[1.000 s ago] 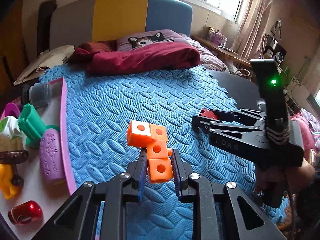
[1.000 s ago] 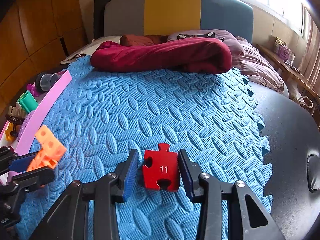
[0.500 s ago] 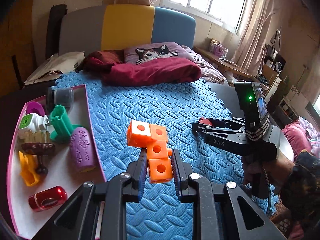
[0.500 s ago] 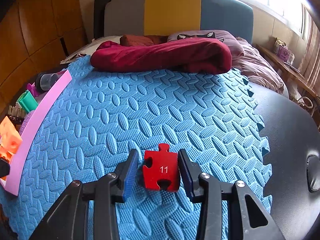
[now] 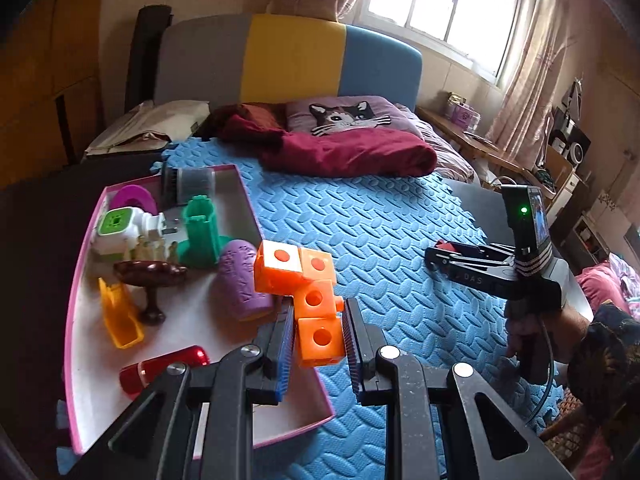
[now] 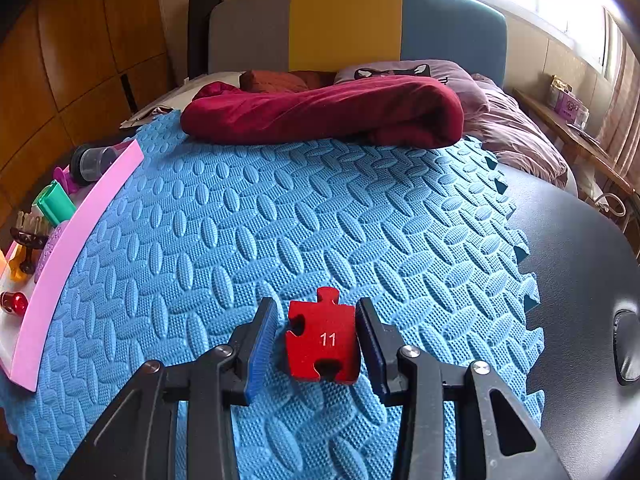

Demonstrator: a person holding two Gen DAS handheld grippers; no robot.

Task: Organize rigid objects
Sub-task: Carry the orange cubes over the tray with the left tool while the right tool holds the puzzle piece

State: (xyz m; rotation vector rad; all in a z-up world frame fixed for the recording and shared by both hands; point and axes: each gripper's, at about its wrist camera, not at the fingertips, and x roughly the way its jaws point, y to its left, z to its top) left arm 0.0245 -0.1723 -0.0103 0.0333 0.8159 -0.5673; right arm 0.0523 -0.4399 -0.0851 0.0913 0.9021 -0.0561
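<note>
— Holding anything, that left gripper (image 5: 318, 338)?
— Yes, clamped tight on the orange cube cluster (image 5: 306, 288), raised above the near edge of the pink tray (image 5: 248, 196).
— And the right gripper (image 6: 316, 338)?
— Part open around the red "11" puzzle piece (image 6: 322, 342) on the blue foam mat (image 6: 320, 220); I can't tell whether both pads press it.

Two handheld grippers are present, the left gripper (image 5: 318, 336) and the right gripper (image 6: 316, 340). One pink-rimmed tray (image 5: 248, 196) at the left holds eight items, with one piece of four joined orange cubes (image 5: 308, 284) above its near right edge. Farther right on the one blue foam mat (image 6: 320, 220) there is one red puzzle piece (image 6: 322, 340); one dark red blanket (image 6: 320, 114) lies at the far end.
</note>
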